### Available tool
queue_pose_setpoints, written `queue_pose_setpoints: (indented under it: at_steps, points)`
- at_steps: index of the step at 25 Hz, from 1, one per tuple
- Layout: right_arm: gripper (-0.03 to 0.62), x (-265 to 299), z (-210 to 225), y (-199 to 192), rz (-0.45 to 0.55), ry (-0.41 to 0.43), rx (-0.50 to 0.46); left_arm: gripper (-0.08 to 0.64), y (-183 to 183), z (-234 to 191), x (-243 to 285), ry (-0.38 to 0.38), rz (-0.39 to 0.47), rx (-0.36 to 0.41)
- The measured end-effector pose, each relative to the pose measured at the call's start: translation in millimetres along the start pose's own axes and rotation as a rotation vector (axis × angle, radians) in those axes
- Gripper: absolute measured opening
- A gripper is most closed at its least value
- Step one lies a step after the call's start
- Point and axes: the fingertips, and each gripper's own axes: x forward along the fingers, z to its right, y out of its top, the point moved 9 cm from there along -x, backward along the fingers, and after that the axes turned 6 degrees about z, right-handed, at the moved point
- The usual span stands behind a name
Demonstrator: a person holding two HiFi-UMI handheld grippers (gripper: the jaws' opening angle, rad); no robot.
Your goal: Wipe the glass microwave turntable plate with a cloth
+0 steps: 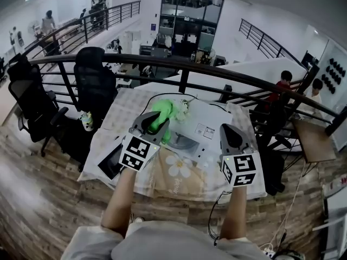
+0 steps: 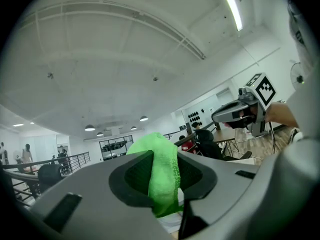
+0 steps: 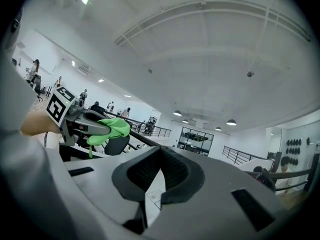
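Note:
My left gripper (image 1: 156,125) is shut on a bright green cloth (image 1: 163,112), which bunches up between its jaws (image 2: 163,170) and hangs beyond the tips. Just right of it, the clear glass turntable plate (image 1: 183,143) lies on a white surface (image 1: 209,118) on the table. My right gripper (image 1: 230,132) hovers over the table's right part, apart from the plate. Its jaws (image 3: 159,176) meet at the tips with nothing between them. The right gripper view shows the left gripper (image 3: 75,120) with the cloth (image 3: 107,128) at far left.
The table wears a flower-print tablecloth (image 1: 179,169). A black tablet (image 1: 111,164) lies near its left edge. Black office chairs (image 1: 95,77) stand to the left, and a curved black railing (image 1: 184,69) runs behind. People sit at the far right.

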Motion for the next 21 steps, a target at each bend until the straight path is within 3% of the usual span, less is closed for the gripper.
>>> queue_pose_setpoints:
  at_steps: [21]
  points:
    - [0.012, 4.6, -10.9, 5.8, -0.015, 0.031, -0.014, 0.120, 10.2, 1.4, -5.0, -0.014, 0.005, 0.022]
